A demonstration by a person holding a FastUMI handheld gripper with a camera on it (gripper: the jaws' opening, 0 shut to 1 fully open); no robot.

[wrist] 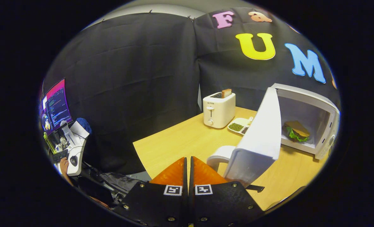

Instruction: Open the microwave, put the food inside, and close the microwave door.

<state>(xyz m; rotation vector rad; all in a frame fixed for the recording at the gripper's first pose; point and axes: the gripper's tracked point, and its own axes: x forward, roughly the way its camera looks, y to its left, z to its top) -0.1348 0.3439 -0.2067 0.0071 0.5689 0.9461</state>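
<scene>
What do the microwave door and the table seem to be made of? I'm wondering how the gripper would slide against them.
The microwave door looks like smooth white plastic with a soft sheen. The table looks like light wood or laminate, with faint grain and a matte finish. The gripper sits shut, its fingers holding nothing, beside the door's handle.

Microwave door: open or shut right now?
Open: the microwave door swings wide, sandwich visible inside the cavity; gripper shut beside its handle.

Black cloth (127, 78) hangs as the wall across the upper frame. A wooden table (174, 145) fills the lower right. A lit monitor (56, 105) glows at left.
</scene>
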